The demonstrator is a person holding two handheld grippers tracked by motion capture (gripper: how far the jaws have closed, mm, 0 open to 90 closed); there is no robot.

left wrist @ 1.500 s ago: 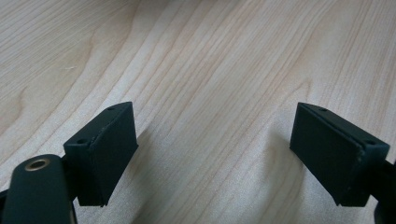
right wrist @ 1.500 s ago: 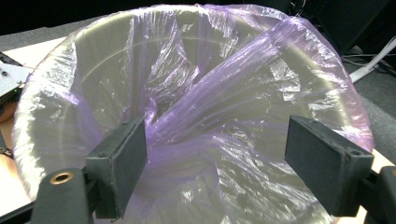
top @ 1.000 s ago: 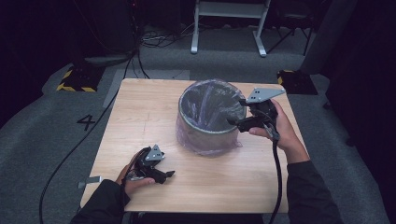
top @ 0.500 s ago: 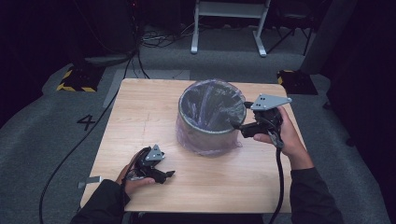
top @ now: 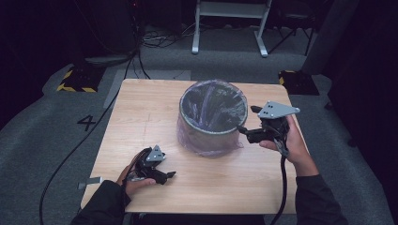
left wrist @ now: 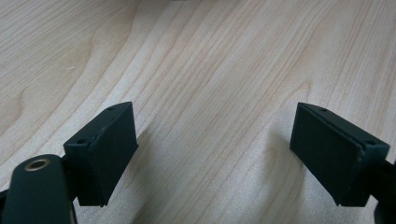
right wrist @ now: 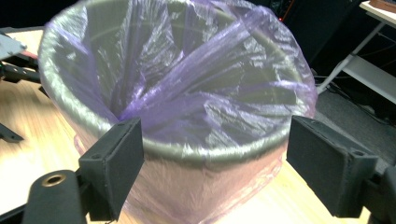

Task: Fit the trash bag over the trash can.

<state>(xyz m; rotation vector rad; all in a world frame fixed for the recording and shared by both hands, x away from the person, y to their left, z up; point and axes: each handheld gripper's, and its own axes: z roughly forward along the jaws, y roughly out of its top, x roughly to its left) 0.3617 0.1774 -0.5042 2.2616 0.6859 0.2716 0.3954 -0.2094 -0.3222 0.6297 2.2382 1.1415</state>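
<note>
Right tongs (top: 245, 132), jaws apart beside the bin (top: 212, 117), could snag its thin purple liner (right wrist: 201, 88) and tear it; left tongs (top: 170, 175) rest apart, empty.

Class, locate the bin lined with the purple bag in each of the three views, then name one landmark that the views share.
High view: bin at the table's centre, near the right gripper.
Left gripper view: open jaws over bare tabletop, no bin.
Right gripper view: the bin spans the frame, beyond the open jaws.
Shared landmark: the light wooden tabletop.
</note>
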